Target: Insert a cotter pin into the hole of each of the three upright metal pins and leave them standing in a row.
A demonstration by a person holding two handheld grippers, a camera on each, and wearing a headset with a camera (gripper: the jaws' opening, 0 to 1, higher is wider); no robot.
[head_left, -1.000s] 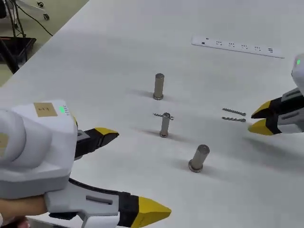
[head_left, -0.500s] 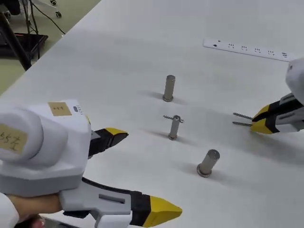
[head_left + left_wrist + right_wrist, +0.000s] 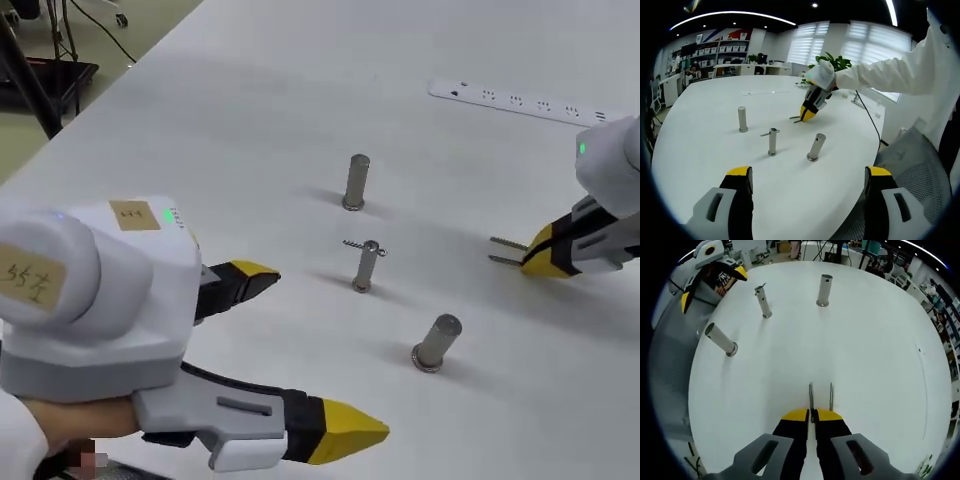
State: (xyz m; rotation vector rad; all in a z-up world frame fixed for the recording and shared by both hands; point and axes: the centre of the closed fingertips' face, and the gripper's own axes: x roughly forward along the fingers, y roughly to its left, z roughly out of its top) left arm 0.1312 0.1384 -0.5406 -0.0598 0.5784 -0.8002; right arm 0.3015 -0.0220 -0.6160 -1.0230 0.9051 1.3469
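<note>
Left gripper [image 3: 300, 355]: jaws released, spread wide, holding nothing, above the near part of the table [image 3: 250, 130]; right gripper [image 3: 812, 415]: jaws clenched on the end of the gripped cotter pin [image 3: 811, 395], which lies flat; spare cotter pin [image 3: 830, 396] just beside it; three metal pins stand in a row: far pin [image 3: 357, 182], middle pin [image 3: 367, 265] carrying the inserted cotter pin [image 3: 355, 245], near pin [image 3: 437, 342]

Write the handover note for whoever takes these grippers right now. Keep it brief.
Left gripper: open, empty.
Right gripper: fingers shut on a loose cotter pin; the second loose cotter pin lies right beside it.
Metal pins stand in a row: far pin, middle pin, near pin.
Done: the middle pin has a fitted cotter pin through its hole.
Left: far and near pins.
</note>
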